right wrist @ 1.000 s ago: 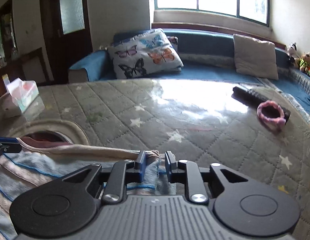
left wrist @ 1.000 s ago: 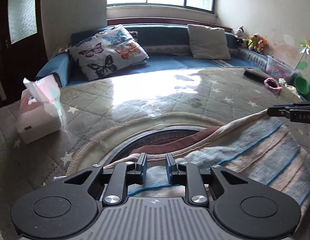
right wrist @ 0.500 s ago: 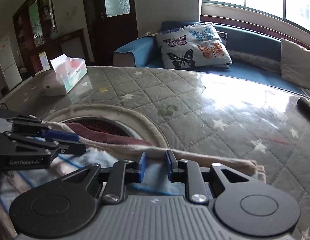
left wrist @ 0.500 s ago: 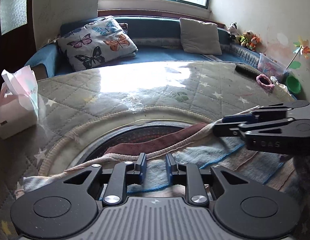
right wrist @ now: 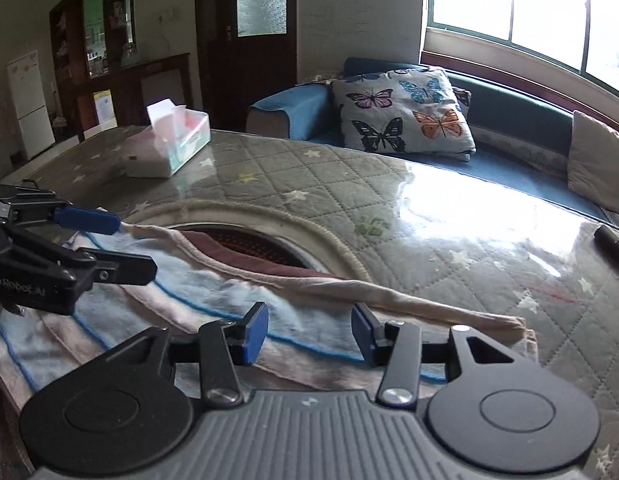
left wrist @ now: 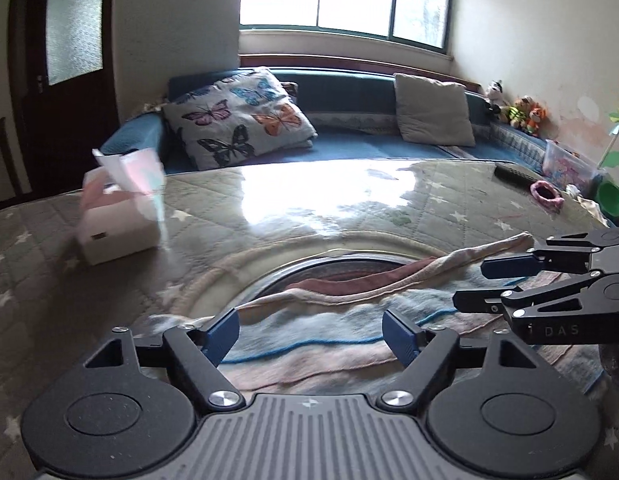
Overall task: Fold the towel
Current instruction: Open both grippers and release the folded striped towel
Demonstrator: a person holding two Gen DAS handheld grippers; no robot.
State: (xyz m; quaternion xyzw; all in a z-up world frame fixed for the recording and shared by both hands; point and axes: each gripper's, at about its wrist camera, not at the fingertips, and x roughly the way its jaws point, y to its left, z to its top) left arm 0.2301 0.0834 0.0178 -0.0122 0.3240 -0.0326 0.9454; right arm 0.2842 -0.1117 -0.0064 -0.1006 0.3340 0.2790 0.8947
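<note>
A striped towel [left wrist: 333, 340] in pale blue, pink and beige lies flat on the quilted table, partly over a round dark recess [left wrist: 341, 270]. In the left wrist view my left gripper [left wrist: 311, 332] stands open just above the towel's near edge, with nothing between its fingers. My right gripper [left wrist: 473, 286] shows at the right, also open, over the towel's right part. In the right wrist view the towel [right wrist: 213, 300] spreads under my open right gripper [right wrist: 309, 332], and the left gripper [right wrist: 135, 246] is open at the left above the towel's far corner.
A tissue box [left wrist: 117, 224] stands on the left of the table [left wrist: 293, 200]. A dark remote [left wrist: 513, 174], a pink scrunchie [left wrist: 545, 196] and a green bowl [left wrist: 611, 200] lie at the far right. Behind is a blue sofa with a butterfly cushion [left wrist: 237, 116].
Both grippers were shut on the towel's edge and have opened, letting it go. The right gripper came over close to the left one, and the towel now lies doubled on the table.
</note>
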